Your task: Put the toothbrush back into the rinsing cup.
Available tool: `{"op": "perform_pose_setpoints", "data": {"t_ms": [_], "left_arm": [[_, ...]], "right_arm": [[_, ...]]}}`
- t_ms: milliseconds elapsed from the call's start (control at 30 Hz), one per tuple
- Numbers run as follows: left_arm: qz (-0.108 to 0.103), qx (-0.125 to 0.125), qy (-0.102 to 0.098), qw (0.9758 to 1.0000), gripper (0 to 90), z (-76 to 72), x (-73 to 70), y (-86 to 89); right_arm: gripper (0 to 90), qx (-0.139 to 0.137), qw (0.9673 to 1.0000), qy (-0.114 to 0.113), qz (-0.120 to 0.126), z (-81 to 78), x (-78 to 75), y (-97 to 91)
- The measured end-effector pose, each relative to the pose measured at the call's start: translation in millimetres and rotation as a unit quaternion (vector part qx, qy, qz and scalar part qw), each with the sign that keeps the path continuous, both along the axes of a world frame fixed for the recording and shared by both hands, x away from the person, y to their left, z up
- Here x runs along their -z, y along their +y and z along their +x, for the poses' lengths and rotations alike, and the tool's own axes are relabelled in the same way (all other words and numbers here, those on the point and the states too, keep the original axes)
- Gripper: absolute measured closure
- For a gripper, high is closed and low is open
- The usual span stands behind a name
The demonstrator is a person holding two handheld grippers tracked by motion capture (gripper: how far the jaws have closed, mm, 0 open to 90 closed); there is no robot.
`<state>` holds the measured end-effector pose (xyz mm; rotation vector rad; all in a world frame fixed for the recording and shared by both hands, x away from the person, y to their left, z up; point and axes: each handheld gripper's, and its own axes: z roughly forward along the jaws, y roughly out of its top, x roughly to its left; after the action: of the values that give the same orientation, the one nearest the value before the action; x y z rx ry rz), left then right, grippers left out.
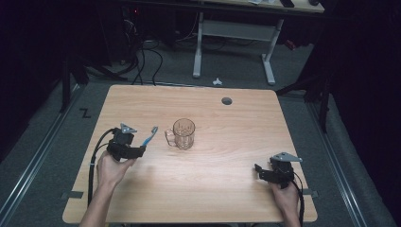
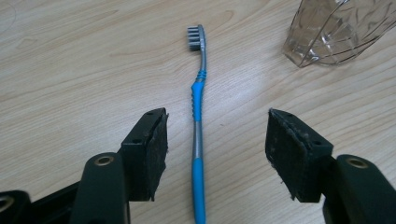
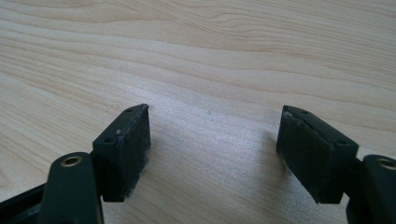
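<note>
High view looks forward and down over the whole bench (image 1: 227, 189). Each claw view looks closely along its jaws at the benchtop.

Blue and grey toothbrush (image 2: 198, 116), clear ribbed glass mug (image 1: 183, 134), black claws, pale wood-grain bench (image 1: 227, 189).

A light wooden table (image 1: 213, 189) is carrying two things. A blue and grey toothbrush (image 2: 198, 135) is lying flat between the left jaws, bristle head pointing away from them. A clear glass mug (image 2: 338, 30) is standing beyond the jaw nearer to it.
</note>
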<state>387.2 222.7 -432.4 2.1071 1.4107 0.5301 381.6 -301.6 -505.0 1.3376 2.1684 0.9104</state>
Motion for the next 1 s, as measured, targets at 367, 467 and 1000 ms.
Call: {"op": "perform_pose_setpoints", "data": {"t_ms": [367, 467, 1000], "left_arm": [[0.019, 0.017, 0.002, 0.9997, 43.6, 19.1, -5.7, -8.5], [0.018, 0.028, 0.009, 0.9994, 44.7, 24.7, -7.2, -11.5], [0.052, 0.036, 0.053, 0.9966, 48.4, 59.0, 3.5, -22.6]], "right_arm": [[26.2, 0.0, 1.0, 0.0, 0.0, 0.0, 0.0, 0.0], [26.2, 0.0, 1.0, 0.0, 0.0, 0.0, 0.0, 0.0], [26.2, 0.0, 1.0, 0.0, 0.0, 0.0, 0.0, 0.0]]}}
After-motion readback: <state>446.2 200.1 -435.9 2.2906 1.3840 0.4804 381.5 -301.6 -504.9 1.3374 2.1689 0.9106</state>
